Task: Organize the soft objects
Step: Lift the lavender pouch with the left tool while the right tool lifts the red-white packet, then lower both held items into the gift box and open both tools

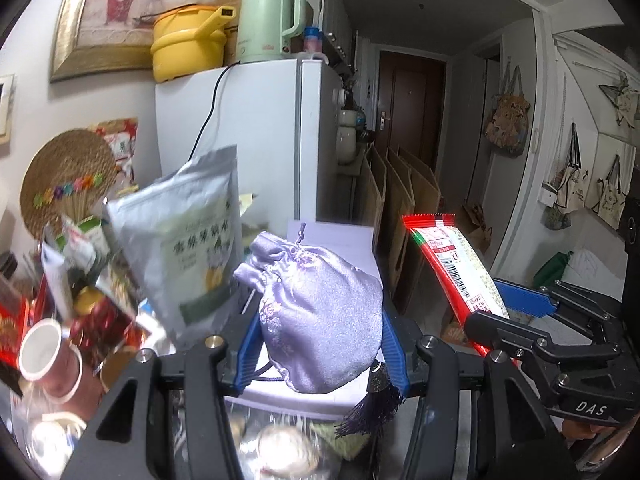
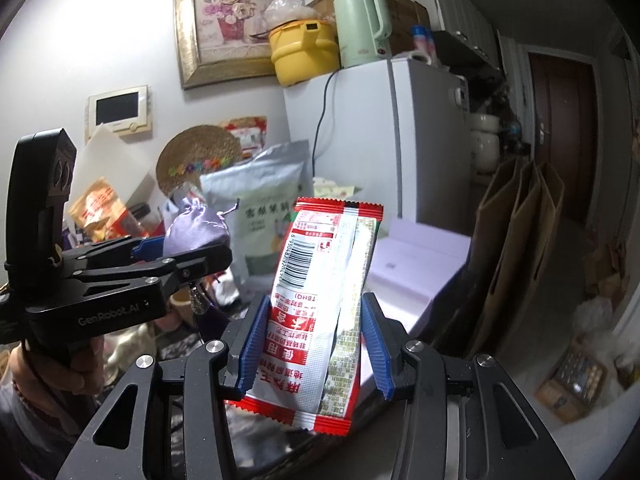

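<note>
Lilac satin drawstring pouch [image 1: 320,320], embroidered, rounded, tasselled; left gripper [image 1: 320,344] clamped on it, blue ribbed pads pressing both sides; glossy red-edged flat snack packet [image 2: 320,304] upright, pinched in right gripper [image 2: 316,344].

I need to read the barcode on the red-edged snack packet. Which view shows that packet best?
The right wrist view: the snack packet faces the camera, barcode visible. In the left wrist view it appears edge-on, at the right.
</note>
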Demonstrator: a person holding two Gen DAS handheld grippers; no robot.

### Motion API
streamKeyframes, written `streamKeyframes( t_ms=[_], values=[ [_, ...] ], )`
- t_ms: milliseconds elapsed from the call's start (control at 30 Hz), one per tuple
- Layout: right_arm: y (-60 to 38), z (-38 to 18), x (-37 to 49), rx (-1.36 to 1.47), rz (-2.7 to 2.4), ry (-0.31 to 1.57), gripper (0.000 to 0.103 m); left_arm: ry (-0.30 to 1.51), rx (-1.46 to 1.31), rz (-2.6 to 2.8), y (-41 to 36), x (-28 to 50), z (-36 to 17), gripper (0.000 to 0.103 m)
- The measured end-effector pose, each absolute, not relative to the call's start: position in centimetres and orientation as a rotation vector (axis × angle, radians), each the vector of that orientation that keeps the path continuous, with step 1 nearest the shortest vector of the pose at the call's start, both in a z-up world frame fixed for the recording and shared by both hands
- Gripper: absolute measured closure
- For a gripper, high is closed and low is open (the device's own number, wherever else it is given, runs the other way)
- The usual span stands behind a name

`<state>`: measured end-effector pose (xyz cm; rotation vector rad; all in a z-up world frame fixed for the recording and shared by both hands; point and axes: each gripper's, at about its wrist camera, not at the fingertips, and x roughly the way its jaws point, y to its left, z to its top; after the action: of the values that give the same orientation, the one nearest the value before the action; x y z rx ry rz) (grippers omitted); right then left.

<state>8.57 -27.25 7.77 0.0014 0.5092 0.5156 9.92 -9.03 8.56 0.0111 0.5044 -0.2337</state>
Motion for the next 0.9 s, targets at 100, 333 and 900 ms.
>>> streamKeyframes(
  t_ms=[100, 333, 900],
  values=[
    [-27.3, 8.5, 10.6, -0.001, 0.514, 0.499, 0.057, 0.495, 0.021, -0.243, -9.3, 12.0, 9.2, 0.052],
    [-27.3, 9.6, 15.1, -0.017, 0.488, 0.472, 0.057, 0.479, 0.035, -0.245, -9.5, 17.1, 10.1, 0.052],
    [-25.7, 7.6, 24.5, -0.057, 0.406, 0.540, 0.057, 0.562, 0.076, -0.236, -9.9, 26.9, 7.0, 0.052]
  ],
)
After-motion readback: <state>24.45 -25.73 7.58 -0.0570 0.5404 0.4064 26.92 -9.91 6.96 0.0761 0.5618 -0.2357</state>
